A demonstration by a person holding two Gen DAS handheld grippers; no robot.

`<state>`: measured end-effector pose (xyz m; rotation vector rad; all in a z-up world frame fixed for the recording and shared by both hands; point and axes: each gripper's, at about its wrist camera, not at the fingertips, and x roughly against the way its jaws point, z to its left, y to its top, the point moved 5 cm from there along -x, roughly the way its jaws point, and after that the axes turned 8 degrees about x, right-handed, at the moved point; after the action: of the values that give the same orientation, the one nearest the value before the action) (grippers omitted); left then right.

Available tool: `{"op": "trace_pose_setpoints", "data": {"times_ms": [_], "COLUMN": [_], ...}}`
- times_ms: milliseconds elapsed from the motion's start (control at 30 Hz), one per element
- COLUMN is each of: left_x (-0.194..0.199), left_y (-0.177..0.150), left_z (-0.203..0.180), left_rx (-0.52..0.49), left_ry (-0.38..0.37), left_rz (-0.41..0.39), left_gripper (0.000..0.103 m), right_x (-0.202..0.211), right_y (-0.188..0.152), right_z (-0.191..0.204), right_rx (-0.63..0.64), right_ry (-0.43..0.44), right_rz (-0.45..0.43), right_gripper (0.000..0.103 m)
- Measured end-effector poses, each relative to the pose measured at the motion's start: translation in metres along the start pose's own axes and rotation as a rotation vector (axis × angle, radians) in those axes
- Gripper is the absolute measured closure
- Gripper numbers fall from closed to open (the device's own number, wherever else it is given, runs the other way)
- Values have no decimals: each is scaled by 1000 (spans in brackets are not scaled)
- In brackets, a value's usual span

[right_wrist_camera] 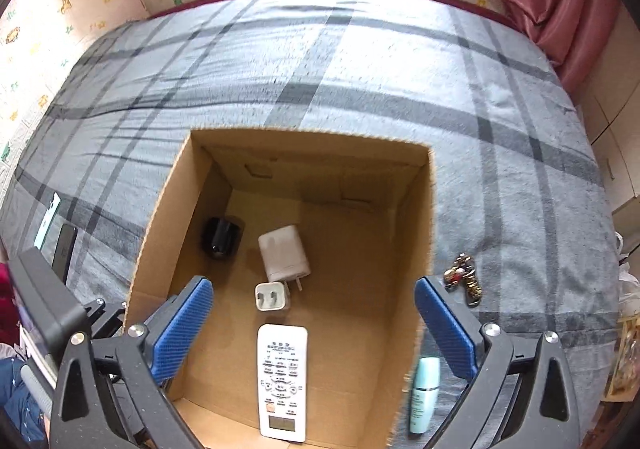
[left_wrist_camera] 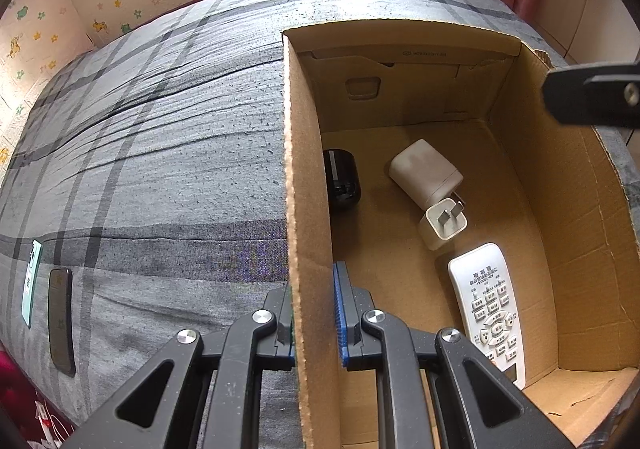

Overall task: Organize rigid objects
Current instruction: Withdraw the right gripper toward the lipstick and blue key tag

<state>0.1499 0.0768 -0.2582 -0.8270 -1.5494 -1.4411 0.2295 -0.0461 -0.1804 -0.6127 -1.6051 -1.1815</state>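
**Cardboard box on bed: contents and gripper states**

An open cardboard box [right_wrist_camera: 416, 217] is sitting on a grey plaid bedspread [right_wrist_camera: 360, 61]. Four items are lying on its floor. A white remote control [right_wrist_camera: 282, 381] is lying face up, buttons showing, nearest the cameras. Just beyond it a small white plug adapter [right_wrist_camera: 272, 296] is resting with its two prongs facing up, touching or nearly touching a larger white charger block [right_wrist_camera: 283, 252] behind it. A black cylindrical object [right_wrist_camera: 222, 237] is lying near the box's left wall, apart from the chargers; what it is cannot be told.

Outside the box, a teal tube [right_wrist_camera: 425, 393] is lying just beside the right wall, and a bunch of keys [right_wrist_camera: 464, 279] is lying on the bedspread further along that side. On the far left of the bedspread a dark phone [left_wrist_camera: 61, 321] and a mint-green phone [left_wrist_camera: 31, 281] are lying side by side.

The left gripper [left_wrist_camera: 314, 313] is pinching the box's left wall, one blue pad on each face of the cardboard. The right gripper [right_wrist_camera: 314, 323] is hanging above the box with jaws spread wide, holding nothing; the remote is lying below, between its pads, untouched.
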Motion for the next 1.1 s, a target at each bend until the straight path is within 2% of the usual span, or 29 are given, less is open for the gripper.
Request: {"op": "trace_pose_setpoints", "data": {"times_ms": [200,333,533,633,867,1100], "left_x": [0,0,-1,-1,-1,-1], "left_y": [0,-1,-2,-2,-2,-3], "left_z": [0,1,0,0,-1,-3], "left_rx": [1,-1,-2,-3,-6,-7], "left_ry": [-1,1,3,4,7,11], "left_rz": [0,-4,-2,-3,-3,-5], "left_gripper": [88,88,88,88,88,88], "right_x": [24,35,45,49,50,42], "right_y": [1,-4,-15,-23,-48,-77], "right_z": [-21,-35,-56,-70,-98,-122], "right_rx": [-24,-61,-63,-69,-120,-150], "right_ry": [-23,-5,-52,-78,-72,-132], "right_rz": [-43,-59,-88,-98,-107,-101], "right_gripper": [0,0,0,0,0,0]}}
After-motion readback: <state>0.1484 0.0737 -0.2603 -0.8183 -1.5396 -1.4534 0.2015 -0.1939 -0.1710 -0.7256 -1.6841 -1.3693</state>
